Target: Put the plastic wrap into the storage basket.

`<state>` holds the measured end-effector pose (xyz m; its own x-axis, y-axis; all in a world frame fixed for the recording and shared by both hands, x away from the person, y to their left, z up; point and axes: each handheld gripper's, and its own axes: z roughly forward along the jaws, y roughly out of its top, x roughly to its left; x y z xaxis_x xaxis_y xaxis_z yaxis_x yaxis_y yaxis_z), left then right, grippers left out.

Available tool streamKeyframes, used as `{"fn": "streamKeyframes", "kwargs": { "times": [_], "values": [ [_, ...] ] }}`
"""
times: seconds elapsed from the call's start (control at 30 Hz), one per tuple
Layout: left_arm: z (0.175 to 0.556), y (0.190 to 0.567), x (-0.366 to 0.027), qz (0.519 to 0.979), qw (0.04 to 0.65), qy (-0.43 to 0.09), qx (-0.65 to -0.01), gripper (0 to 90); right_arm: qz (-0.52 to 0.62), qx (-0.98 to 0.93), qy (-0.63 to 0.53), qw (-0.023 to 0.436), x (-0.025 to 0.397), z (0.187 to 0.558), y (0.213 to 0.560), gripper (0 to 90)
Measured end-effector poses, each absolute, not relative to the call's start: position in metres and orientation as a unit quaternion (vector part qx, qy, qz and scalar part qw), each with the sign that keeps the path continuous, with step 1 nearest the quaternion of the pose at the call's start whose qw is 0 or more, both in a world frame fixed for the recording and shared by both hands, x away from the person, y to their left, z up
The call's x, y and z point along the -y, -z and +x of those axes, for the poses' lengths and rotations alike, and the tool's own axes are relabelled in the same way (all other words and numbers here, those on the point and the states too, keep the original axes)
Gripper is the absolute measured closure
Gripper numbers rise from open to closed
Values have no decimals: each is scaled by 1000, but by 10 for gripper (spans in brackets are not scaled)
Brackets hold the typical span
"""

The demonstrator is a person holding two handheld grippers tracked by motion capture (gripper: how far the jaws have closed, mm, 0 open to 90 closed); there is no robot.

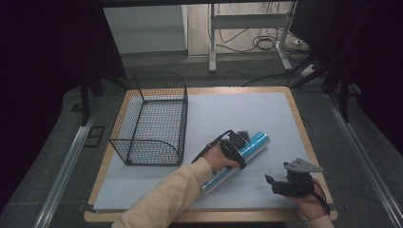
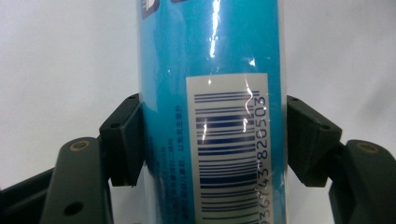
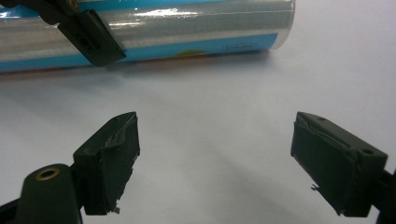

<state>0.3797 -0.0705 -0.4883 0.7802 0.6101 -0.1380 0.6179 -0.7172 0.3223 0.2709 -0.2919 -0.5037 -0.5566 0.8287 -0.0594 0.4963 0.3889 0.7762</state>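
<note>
**Operator:** State the location of the blue tube point(image 1: 240, 159) and the condition of both grippers.

**Technician:** The tube lies on its side on the bench point(image 1: 247, 111), to the right of the wire basket point(image 1: 151, 119) and apart from it. The left gripper point(image 1: 237, 142) is clamped across the tube's body, one of its fingers point(image 2: 122, 140) on each flank. The right gripper point(image 1: 281, 183) hangs near the bench's front right corner, fingers point(image 3: 109, 156) spread wide, holding nothing, well apart from the tube.

**Operator:** How is the tube expected to handle?

**Technician:** Judgement only: a rigid cylinder, probably light for its length. The wrap is glossy film, so expect low friction; a round body can roll or twist between flat pads. Grip across the diameter near mid-length so neither end droops. The present hold appears to sit toward the far half; confirm balance on lifting.

**Operator:** What does each view contribute?

**Technician:** The left gripper view shows the barcode label point(image 2: 229, 149) facing the camera and both pads against the tube wall, a contact the high view cannot resolve. The right gripper view shows the tube's far end point(image 3: 285, 23), a silver band along its side and the shadow under it, indicating that it rests on the bench. The high view alone gives the basket's position relative to the tube.
</note>
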Motion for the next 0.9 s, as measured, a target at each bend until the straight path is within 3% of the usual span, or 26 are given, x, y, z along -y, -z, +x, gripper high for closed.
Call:
{"fn": "streamKeyframes", "kwargs": {
  "times": [0.9],
  "values": [
    [389, 425, 44, 930, 181, -22, -320, 316, 414, -798, -371, 232, 293, 270, 502, 158]
  ]
}}
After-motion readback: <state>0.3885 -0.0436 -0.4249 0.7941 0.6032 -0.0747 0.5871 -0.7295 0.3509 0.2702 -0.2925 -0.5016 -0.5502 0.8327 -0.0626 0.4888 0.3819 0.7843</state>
